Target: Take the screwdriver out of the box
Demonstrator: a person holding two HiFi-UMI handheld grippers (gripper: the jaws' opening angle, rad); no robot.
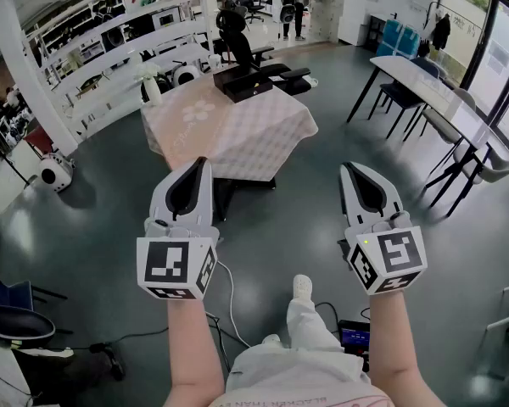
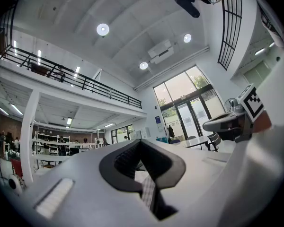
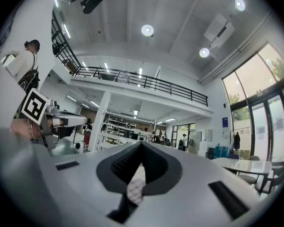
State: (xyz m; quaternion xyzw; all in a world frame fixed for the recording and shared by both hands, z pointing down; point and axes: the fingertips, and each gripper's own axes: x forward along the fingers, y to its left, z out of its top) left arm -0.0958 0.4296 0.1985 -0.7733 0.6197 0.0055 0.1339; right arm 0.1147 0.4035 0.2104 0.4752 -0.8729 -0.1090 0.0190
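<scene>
A black box sits on the far side of a table with a checked cloth, well ahead of me. No screwdriver shows in any view. My left gripper and right gripper are held side by side in the air, short of the table, over the grey floor. Both have their jaws together with nothing between them. In the left gripper view the shut left gripper points at the hall, and the right gripper shows beside it. In the right gripper view the shut right gripper points likewise, with the left gripper at its side.
A white vase stands on the cloth table's left. A black office chair is behind it. A long white table with chairs runs along the right, and white shelves along the left. A cable lies near my legs.
</scene>
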